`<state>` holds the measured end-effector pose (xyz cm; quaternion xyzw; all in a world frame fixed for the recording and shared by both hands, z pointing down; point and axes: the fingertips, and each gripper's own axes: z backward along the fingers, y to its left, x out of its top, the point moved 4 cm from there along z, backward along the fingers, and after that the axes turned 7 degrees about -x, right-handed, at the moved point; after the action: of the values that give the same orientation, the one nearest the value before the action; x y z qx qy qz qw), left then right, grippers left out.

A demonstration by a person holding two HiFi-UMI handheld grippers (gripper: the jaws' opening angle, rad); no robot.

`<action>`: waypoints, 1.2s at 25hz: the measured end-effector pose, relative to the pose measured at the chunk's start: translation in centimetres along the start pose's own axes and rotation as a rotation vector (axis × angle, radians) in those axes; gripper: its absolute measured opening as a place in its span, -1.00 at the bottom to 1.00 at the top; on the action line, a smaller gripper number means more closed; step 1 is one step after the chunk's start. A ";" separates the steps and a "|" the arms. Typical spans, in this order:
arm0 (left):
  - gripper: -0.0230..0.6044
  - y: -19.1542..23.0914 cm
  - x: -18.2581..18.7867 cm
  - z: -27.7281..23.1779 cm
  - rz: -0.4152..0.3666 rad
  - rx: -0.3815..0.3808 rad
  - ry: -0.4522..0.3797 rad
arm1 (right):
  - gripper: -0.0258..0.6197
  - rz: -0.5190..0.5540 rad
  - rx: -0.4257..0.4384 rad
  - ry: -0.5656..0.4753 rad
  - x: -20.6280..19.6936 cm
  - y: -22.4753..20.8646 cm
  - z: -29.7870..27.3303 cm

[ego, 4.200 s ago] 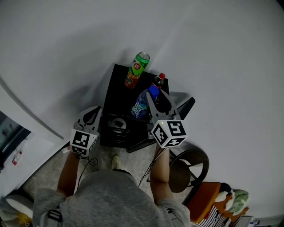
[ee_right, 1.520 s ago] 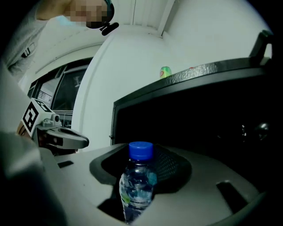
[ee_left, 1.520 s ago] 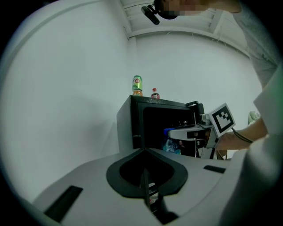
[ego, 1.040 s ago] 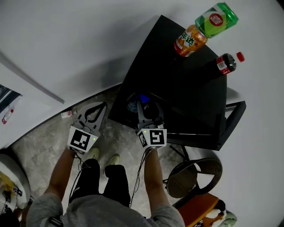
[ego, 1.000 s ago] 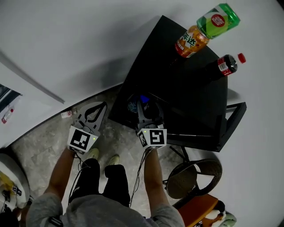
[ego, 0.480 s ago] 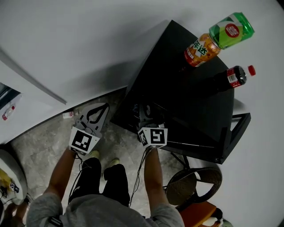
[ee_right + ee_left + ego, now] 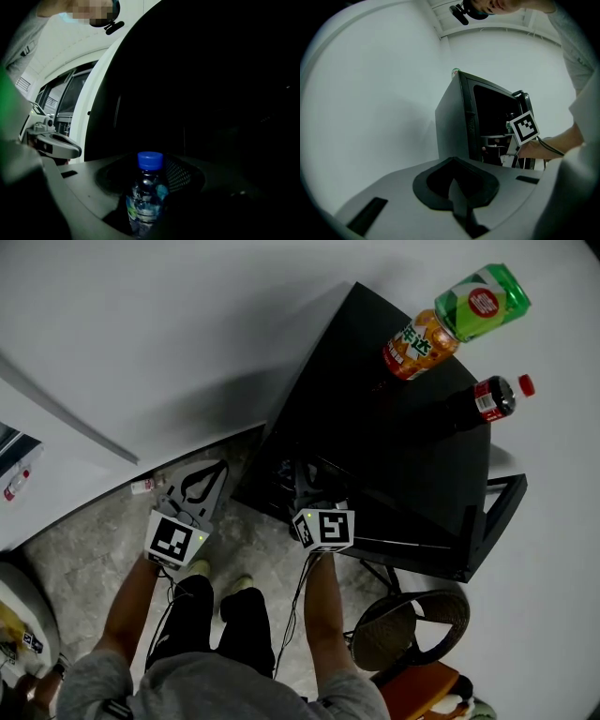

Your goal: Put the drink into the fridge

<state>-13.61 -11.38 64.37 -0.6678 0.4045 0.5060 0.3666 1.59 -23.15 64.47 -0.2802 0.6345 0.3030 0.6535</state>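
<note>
My right gripper (image 7: 310, 487) is shut on a clear water bottle (image 7: 145, 199) with a blue cap (image 7: 150, 160). It reaches in at the front of the black fridge (image 7: 394, 456), and in the right gripper view the bottle stands upright before the fridge's dark inside (image 7: 211, 93). In the head view the fridge's edge hides the bottle. My left gripper (image 7: 202, 471) hangs over the floor to the left of the fridge, shut and holding nothing. In the left gripper view the fridge (image 7: 457, 122) stands open ahead.
On the fridge top lie an orange drink bottle with a green end (image 7: 441, 329) and a cola bottle (image 7: 492, 397). A round stool (image 7: 408, 620) stands at the right. A small white bottle (image 7: 142, 486) lies on the stone floor. A white door edge (image 7: 66, 413) runs at the left.
Four seconds ago the bottle was held above the fridge top. In the last second my right gripper has pushed further in at the fridge front, and the bottle's blue has gone out of the head view.
</note>
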 end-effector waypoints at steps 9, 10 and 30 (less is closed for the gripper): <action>-0.91 -1.1 3.0 1.4 -0.006 -0.044 -0.058 | -0.35 0.024 -0.013 0.008 2.3 1.1 2.6; -0.91 -1.3 3.5 1.6 -0.010 -0.050 -0.064 | -0.35 0.025 -0.015 0.009 2.6 1.2 3.0; -0.91 -6.8 15.0 6.7 -0.041 -0.170 -0.104 | -0.49 0.014 -0.101 0.071 13.6 2.7 14.2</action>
<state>-7.50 -5.13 48.82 -0.6774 0.3267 0.5649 0.3397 9.04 -10.14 51.45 -0.3189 0.6431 0.3290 0.6136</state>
